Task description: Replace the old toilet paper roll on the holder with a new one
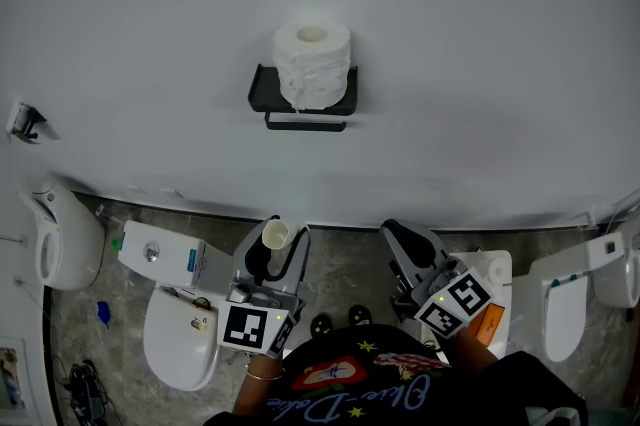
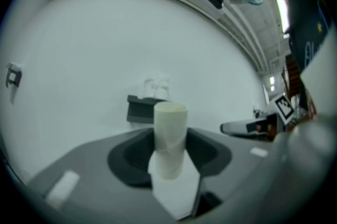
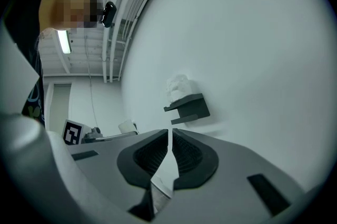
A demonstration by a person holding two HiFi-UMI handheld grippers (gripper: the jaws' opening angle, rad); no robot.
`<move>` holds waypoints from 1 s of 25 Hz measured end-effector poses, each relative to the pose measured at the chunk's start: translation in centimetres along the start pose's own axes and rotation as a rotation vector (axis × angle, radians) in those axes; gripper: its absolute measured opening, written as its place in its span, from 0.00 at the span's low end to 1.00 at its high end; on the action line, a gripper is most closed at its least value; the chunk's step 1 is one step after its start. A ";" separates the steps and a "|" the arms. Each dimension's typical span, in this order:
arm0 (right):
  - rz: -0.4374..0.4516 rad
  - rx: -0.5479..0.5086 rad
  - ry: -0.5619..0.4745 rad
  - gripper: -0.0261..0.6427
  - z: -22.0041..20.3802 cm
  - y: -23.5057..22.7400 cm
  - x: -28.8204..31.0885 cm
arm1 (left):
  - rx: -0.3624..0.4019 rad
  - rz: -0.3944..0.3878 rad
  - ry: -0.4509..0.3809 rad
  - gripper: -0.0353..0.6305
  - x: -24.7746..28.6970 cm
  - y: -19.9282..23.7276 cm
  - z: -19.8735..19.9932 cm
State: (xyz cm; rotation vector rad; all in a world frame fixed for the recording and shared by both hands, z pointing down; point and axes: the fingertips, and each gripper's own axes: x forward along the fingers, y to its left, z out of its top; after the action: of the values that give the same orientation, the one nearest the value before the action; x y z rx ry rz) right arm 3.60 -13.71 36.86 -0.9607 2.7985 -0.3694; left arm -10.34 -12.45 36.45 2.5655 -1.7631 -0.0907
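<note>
A full white toilet roll (image 1: 312, 64) stands upright on top of the black wall holder (image 1: 300, 99); the bar (image 1: 305, 123) under its shelf is bare. My left gripper (image 1: 277, 242) is low and left of the holder, shut on an empty cardboard tube (image 1: 275, 235) that stands upright between its jaws. The left gripper view shows that tube (image 2: 169, 123) in front of the distant holder (image 2: 140, 110). My right gripper (image 1: 402, 236) is shut with nothing in it; in its own view its jaws (image 3: 169, 136) meet, with the holder (image 3: 188, 107) and roll (image 3: 179, 86) ahead.
Below the wall stand a white toilet (image 1: 178, 339) with its tank (image 1: 165, 257) at left and another toilet (image 1: 565, 306) at right. A white fixture (image 1: 62, 236) sits at far left, with a small wall bracket (image 1: 25, 121) above it.
</note>
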 end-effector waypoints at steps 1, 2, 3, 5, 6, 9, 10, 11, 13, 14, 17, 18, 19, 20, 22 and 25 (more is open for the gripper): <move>0.024 -0.026 -0.004 0.06 0.5 0.1 0.4 | 0.000 -0.004 0.001 0.33 0.0 0.1 0.0; 0.054 -0.061 -0.011 0.06 1.4 0.2 0.9 | -0.001 -0.008 -0.002 0.33 0.1 0.1 0.1; 0.087 -0.105 -0.024 0.06 2.6 0.3 1.6 | -0.003 -0.014 -0.010 0.33 0.2 0.2 0.2; 0.150 -0.217 -0.062 0.06 5.8 0.5 3.2 | -0.013 -0.030 -0.040 0.33 0.2 0.2 0.6; 0.182 -0.277 -0.081 0.07 7.7 0.6 4.0 | -0.021 -0.034 -0.050 0.33 0.2 0.2 0.8; 0.300 -0.451 -0.086 0.24 13.2 2.0 6.9 | -0.040 -0.024 -0.055 0.33 -0.3 0.4 1.1; 0.334 -0.518 -0.046 0.25 14.3 2.4 8.1 | -0.042 -0.021 -0.058 0.33 -0.4 0.5 1.2; 0.361 -0.581 0.017 0.25 15.1 2.6 9.3 | -0.043 -0.017 -0.062 0.33 -0.6 0.8 1.3; 0.425 -0.699 0.142 0.25 16.6 3.5 12.0 | -0.046 0.002 -0.072 0.33 -0.9 1.5 1.5; 0.464 -0.765 0.190 0.25 17.6 4.2 13.4 | -0.045 0.016 -0.071 0.33 -1.1 2.0 1.4; 0.550 -0.903 0.352 0.26 18.1 4.5 16.2 | -0.048 0.053 -0.057 0.33 -2.4 3.1 0.8; 0.570 -0.926 0.420 0.27 17.9 4.4 16.9 | -0.053 0.067 -0.059 0.33 -2.8 3.5 0.8; 0.587 -0.950 0.486 0.31 17.7 4.1 17.7 | -0.059 0.085 -0.066 0.33 -3.0 4.0 1.0; 0.600 -0.969 0.547 0.32 17.5 3.5 18.2 | -0.064 0.105 -0.076 0.33 -3.3 4.5 1.2; 0.629 -0.986 0.640 0.34 16.9 2.7 19.1 | -0.073 0.140 -0.090 0.33 -4.1 5.4 1.0; 0.641 -1.008 0.743 0.34 16.3 2.2 20.2 | -0.087 0.180 -0.080 0.33 -5.0 6.4 0.6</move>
State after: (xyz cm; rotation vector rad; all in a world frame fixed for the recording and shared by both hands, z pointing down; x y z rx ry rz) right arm -9.77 -27.50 19.17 0.1501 3.7512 1.0637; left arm -18.16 -10.13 36.34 2.3636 -1.9616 -0.2621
